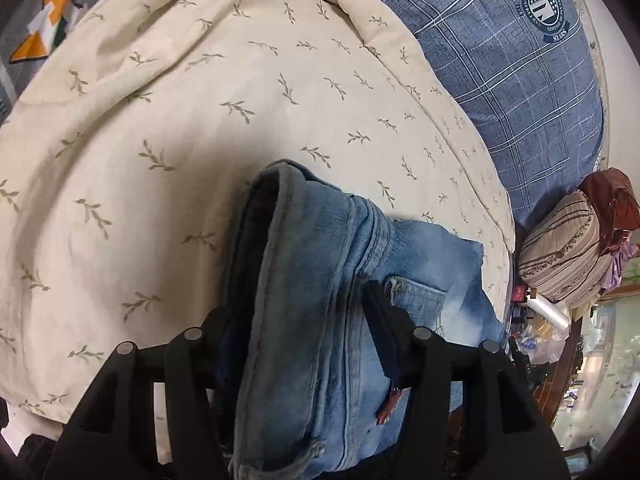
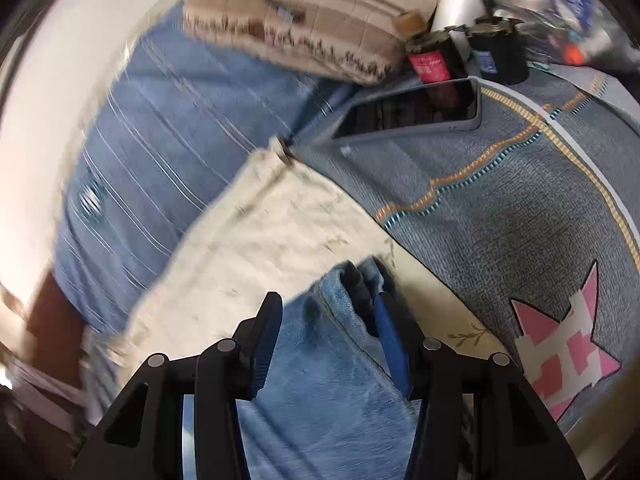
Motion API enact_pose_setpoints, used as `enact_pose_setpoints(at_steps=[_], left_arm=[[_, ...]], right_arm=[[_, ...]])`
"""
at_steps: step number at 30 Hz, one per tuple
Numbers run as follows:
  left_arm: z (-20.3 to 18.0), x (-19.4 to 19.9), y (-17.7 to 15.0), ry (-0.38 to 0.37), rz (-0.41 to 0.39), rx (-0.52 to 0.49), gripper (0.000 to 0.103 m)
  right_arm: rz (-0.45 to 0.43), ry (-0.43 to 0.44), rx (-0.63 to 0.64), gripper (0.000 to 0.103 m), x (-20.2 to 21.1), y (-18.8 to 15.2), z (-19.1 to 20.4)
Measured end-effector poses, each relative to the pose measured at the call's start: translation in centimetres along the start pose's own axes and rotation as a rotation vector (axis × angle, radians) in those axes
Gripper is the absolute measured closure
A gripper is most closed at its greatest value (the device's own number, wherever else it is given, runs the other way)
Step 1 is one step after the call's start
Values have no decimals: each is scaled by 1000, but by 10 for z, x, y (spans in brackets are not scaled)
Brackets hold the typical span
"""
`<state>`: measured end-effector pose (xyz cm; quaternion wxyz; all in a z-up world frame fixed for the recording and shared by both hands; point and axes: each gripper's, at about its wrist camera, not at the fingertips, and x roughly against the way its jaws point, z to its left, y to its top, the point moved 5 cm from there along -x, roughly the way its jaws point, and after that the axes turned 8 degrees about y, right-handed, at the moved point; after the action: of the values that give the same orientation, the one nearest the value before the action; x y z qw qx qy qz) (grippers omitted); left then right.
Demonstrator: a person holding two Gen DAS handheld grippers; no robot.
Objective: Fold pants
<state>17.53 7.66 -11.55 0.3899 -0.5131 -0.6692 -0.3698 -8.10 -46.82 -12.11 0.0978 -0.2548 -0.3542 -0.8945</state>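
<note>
Folded light-blue jeans (image 1: 320,240) lie on a cream blanket with a leaf print (image 1: 200,120). In the left wrist view a thick fold of denim stands between the fingers of my left gripper (image 1: 304,304). It hides the left finger, and the right finger (image 1: 380,312) rests against the denim by a back pocket; the jaws look spread apart. In the blurred right wrist view the jeans (image 2: 320,380) run under my right gripper (image 2: 326,300). That gripper is open, with an edge of denim between its blue pads (image 2: 386,320) and no pinch on it.
A blue plaid pillow (image 1: 500,60) lies beyond the blanket. A striped cushion (image 1: 560,252) sits at the bed's edge beside cluttered shelves. In the right wrist view a phone (image 2: 416,108) and small jars (image 2: 432,60) rest on a grey quilt with a pink star (image 2: 520,220).
</note>
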Motion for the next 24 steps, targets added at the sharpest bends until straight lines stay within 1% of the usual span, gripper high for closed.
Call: enact_pose_setpoints(at_steps=[1, 2, 3, 4, 5, 6, 7, 8, 10, 11, 12, 13, 14, 15, 16, 17, 18, 19, 20, 21, 22, 23, 24], left_arm=[[0, -2, -1, -4, 4, 3, 48], [-2, -3, -2, -4, 9, 3, 54], [-4, -3, -3, -1, 6, 2, 62], [-7, 0, -3, -5, -2, -7, 66], [-11, 4, -2, -7, -17, -21, 73], [-13, 7, 0, 7, -38, -33, 74], [-14, 8, 3, 42, -63, -44, 74], [-14, 5, 5, 76, -76, -56, 74], [-11, -11, 9, 133, -69, -64, 74], [-9, -14, 9, 135, -64, -56, 74], [-8, -13, 9, 124, -59, -43, 74], [-6, -10, 9, 116, -54, -34, 74], [-5, -5, 9, 111, -48, -27, 74], [-2, 2, 7, 102, -46, -25, 74], [0, 12, 5, 72, -45, -30, 74], [2, 22, 0, 40, -47, -35, 74], [4, 33, -5, 25, -58, -37, 74], [8, 45, -14, 17, -84, -46, 72], [10, 55, -24, 1, -99, -64, 64], [11, 64, -36, -23, -106, -83, 56], [14, 73, -50, -60, -112, -94, 52], [16, 80, -67, -97, -112, -106, 44], [17, 82, -79, -119, -110, -117, 40]], right_arm=[[18, -57, 70, 81, -4, -2, 6], [49, -111, 129, 99, -9, -3, 11], [48, -149, 191, 99, -7, 0, 20], [31, -157, 224, 99, -2, 4, 27], [-7, -162, 246, 100, 7, 11, 34], [-34, -160, 245, 100, 12, 16, 36], [-47, -163, 232, 100, 12, 21, 34], [-34, -188, 225, 100, 7, 23, 30], [64, -293, 251, 99, -23, 12, 13], [74, -313, 269, 99, -29, 8, 11], [47, -328, 285, 99, -26, 8, 16], [45, -317, 263, 94, -21, 8, 19], [27, -285, 222, 89, -11, 9, 22], [18, -261, 199, 88, -1, 8, 23], [3, -228, 164, 85, 12, 7, 23], [-17, -183, 123, 78, 30, 3, 23], [-15, -156, 88, 71, 42, -1, 24], [-20, -112, 56, 59, 55, -8, 25], [-20, -74, 27, 48, 67, -17, 26], [-19, -34, -2, 45, 79, -30, 26], [-8, 1, -32, 42, 88, -45, 26], [18, 31, -58, 42, 92, -61, 28], [41, 52, -78, 42, 93, -72, 29]])
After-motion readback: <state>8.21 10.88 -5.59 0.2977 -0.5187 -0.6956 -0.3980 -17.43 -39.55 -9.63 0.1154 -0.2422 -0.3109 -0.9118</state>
